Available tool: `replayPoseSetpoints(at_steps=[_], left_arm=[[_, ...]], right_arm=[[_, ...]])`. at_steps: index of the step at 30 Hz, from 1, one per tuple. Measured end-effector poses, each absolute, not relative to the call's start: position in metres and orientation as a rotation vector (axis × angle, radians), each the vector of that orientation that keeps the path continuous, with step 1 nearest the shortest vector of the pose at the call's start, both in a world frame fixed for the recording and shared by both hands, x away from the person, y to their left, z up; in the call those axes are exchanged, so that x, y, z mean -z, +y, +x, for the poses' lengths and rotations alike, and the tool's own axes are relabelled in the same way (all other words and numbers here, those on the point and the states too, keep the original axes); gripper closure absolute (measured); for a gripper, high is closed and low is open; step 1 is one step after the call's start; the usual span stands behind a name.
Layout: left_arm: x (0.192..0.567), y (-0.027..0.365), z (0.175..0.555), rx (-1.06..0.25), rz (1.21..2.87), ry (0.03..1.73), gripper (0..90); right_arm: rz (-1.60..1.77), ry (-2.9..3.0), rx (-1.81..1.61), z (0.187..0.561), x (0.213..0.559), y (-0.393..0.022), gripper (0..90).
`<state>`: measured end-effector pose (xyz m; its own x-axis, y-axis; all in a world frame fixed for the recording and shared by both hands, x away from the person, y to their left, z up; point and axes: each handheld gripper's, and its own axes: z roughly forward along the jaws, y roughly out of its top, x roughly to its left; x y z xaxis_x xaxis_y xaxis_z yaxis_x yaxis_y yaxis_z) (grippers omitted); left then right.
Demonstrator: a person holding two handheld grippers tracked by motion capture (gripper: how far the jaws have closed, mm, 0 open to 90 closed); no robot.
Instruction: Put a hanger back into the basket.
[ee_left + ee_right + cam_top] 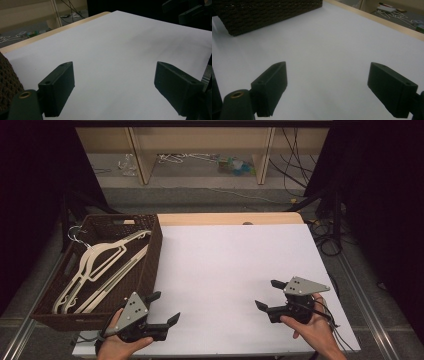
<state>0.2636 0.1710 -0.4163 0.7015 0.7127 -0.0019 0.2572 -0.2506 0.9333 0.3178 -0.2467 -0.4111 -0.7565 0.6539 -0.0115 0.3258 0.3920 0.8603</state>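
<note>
Over the white table point(225, 270), both tools point(164, 307) point(267, 295) gape empty; hangers point(100, 265) lie half-hidden in the basket point(150, 265).

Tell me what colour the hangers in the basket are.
Cream hangers, seen best in the high view, lying in the dark brown woven basket.

I am holding my left gripper point(113, 91) low over the white table surface point(120, 50) with its two black jaws standing wide apart and nothing between them. A corner of the brown woven basket point(7, 82) is showing at the left edge. The other gripper point(186, 11) is showing dark at the top right. The table's wooden edge point(57, 28) is running along the far side.
</note>
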Motion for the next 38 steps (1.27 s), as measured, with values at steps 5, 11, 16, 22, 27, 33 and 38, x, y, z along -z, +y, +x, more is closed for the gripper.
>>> replayPoseSetpoints(at_steps=[5,11,16,22,27,33,38], left_arm=[[0.421,0.175,0.259,-0.493,1.816,0.763,16.4],[0.426,0.179,0.254,-0.517,1.841,0.748,16.4],[0.426,0.183,0.251,-0.518,1.809,0.751,16.4],[0.425,0.184,0.25,-0.518,1.798,0.752,16.4],[0.427,0.182,0.249,-0.501,1.802,0.751,16.4],[0.427,0.18,0.25,-0.492,1.805,0.737,16.4],[0.428,0.18,0.249,-0.489,1.812,0.741,16.4]], right_arm=[[0.857,2.288,-1.31,0.306,0.412,-0.252,17.0],[0.877,2.29,-1.306,0.292,0.416,-0.258,16.9],[0.876,2.268,-1.328,0.286,0.416,-0.259,16.9],[0.876,2.264,-1.347,0.281,0.417,-0.259,16.9],[0.856,2.257,-1.337,0.281,0.419,-0.257,16.9],[0.88,2.252,-1.345,0.281,0.419,-0.26,16.9],[0.872,2.245,-1.34,0.282,0.421,-0.26,16.9]])
